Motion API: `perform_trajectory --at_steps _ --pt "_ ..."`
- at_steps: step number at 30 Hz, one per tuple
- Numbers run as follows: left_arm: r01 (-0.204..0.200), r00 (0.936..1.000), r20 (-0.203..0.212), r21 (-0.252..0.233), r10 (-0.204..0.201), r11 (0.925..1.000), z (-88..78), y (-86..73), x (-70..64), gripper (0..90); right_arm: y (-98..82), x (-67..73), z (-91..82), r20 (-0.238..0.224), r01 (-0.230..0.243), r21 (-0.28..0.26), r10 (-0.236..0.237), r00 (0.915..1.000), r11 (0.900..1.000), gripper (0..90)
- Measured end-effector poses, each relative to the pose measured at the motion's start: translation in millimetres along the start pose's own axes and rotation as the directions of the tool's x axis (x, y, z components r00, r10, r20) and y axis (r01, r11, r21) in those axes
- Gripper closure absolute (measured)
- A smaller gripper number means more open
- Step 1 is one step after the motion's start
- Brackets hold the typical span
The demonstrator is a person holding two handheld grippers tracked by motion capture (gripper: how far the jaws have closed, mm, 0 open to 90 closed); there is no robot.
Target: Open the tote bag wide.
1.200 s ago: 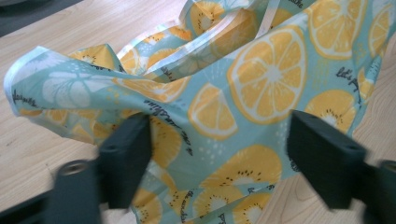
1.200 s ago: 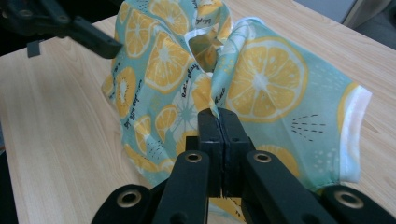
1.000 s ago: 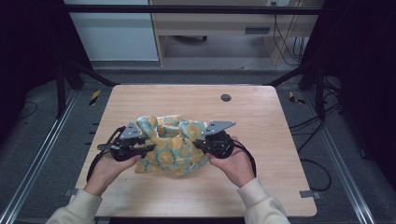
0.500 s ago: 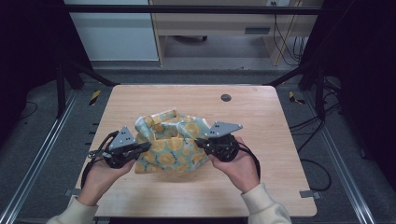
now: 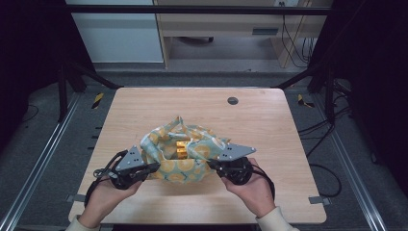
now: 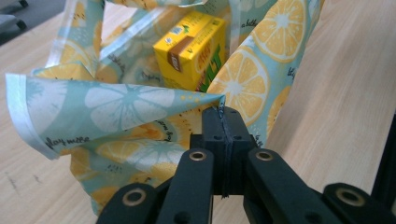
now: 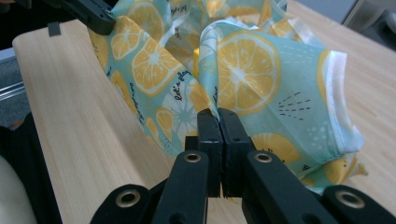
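Left gripper jaws have just closed, now clamped on cloth bag hem at 8 o'clock. Right gripper pinches its hem at 4 o'clock. Bag mid-table, mouth spreading wider than before, yellow carton exposed inside.

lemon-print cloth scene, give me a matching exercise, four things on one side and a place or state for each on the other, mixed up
Things:
1. lemon-print cloth
2. yellow carton
3. left hand-held gripper
4. round dark grommet

Places or states:
A. set in the table top at the far side
B. shut on the cloth's edge
C. bunched up around the carton in the middle of the table
D. standing inside the cloth folds

Pairs: 1-C, 2-D, 3-B, 4-A
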State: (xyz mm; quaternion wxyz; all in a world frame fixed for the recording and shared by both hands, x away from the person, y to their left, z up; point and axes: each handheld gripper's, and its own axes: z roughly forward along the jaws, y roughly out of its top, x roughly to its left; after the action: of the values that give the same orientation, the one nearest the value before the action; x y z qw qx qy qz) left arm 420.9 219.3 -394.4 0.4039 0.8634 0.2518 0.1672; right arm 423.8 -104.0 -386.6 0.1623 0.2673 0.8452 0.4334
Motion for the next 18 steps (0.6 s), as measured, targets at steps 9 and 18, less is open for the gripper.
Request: perform_trajectory --at_steps 9,18 --pt "0.016 0.9987 0.048 0.077 -0.02 0.9969 25.3 -21.2 -6.9 90.0 -25.1 3.5 11.6 -0.011 -0.027 0.041 0.028 0.9996 0.999 88.7" --pt "0.033 0.997 0.066 0.124 -0.041 0.9917 42.0 -31.8 -4.9 90.0 -16.3 4.2 15.1 -0.017 -0.023 0.066 0.024 0.9996 0.998 70.7"
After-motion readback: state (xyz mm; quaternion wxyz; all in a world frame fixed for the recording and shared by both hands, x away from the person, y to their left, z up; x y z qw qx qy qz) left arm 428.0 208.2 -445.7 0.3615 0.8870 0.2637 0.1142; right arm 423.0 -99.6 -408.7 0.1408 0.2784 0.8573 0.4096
